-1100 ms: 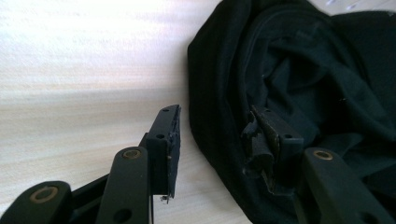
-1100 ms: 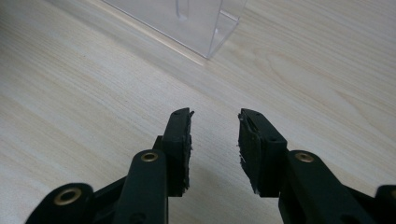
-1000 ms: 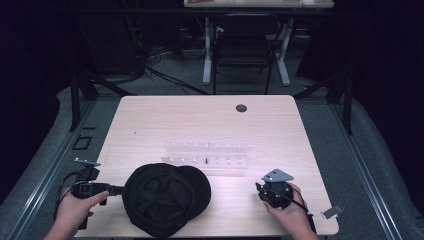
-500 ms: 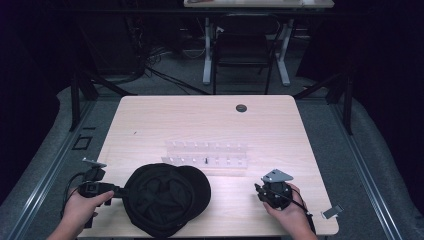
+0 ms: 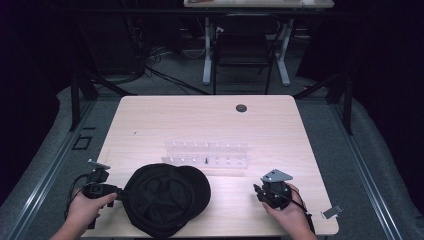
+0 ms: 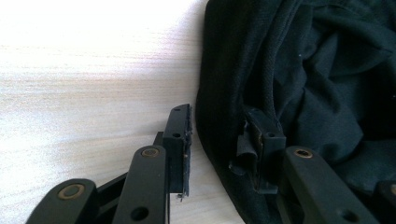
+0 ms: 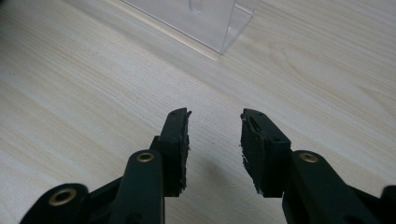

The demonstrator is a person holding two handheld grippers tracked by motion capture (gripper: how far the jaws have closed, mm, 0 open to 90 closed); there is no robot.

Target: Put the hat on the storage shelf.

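Black cap (image 5: pixel 167 200) lies crown-down near the table's (image 5: pixel 200 120) front edge, left of centre. Left gripper (image 6: pixel 219 149) parted, straddling the cap's rim, nothing clamped. Right gripper (image 7: pixel 215 149) parted, empty, well apart near the acrylic rack (image 5: pixel 207 155).

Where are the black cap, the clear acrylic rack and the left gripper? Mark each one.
black cap (image 5: pixel 162 200), high view, on the middle of its crown.
clear acrylic rack (image 5: pixel 207 154), high view, on its centre between the two rows.
left gripper (image 6: pixel 219 140), left gripper view, midway between fingertips straddling the cap's edge.
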